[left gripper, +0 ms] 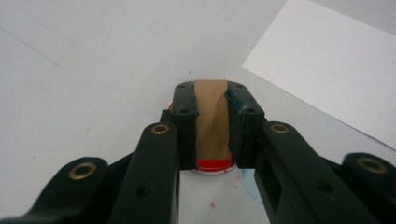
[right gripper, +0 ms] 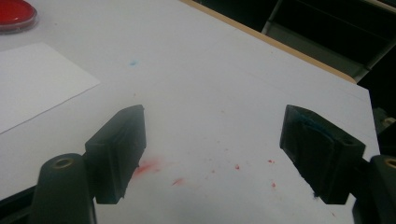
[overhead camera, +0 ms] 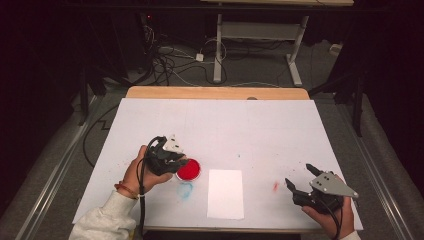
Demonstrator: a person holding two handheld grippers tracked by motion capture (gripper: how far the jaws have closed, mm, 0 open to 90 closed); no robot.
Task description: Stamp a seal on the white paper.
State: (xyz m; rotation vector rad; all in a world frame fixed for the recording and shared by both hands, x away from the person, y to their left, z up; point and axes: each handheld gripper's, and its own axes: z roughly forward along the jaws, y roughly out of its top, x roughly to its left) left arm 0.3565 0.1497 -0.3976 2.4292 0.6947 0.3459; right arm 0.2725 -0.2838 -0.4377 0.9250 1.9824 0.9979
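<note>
My left gripper [overhead camera: 176, 163] is shut on a flat wooden piece [left gripper: 212, 121], which stands upright between the jaws. Its lower end rests in or just above a round red ink dish [overhead camera: 190, 170], and I cannot tell whether it touches. In the left gripper view the red dish [left gripper: 212, 164] peeks out below the wood. A white paper sheet [overhead camera: 225, 193] lies right of the dish. My right gripper [overhead camera: 299, 175] stands open near the table's front right, with nothing between its jaws [right gripper: 214, 114]. It is well apart from the paper [right gripper: 37, 79] and the dish [right gripper: 14, 14].
The white table cover [overhead camera: 225, 125] carries a blue smear [overhead camera: 185, 190] in front of the dish and a red smear [overhead camera: 275, 186] near the right gripper. A wooden table edge [overhead camera: 215, 92] runs along the back. Beyond it are cables and a desk frame on the floor.
</note>
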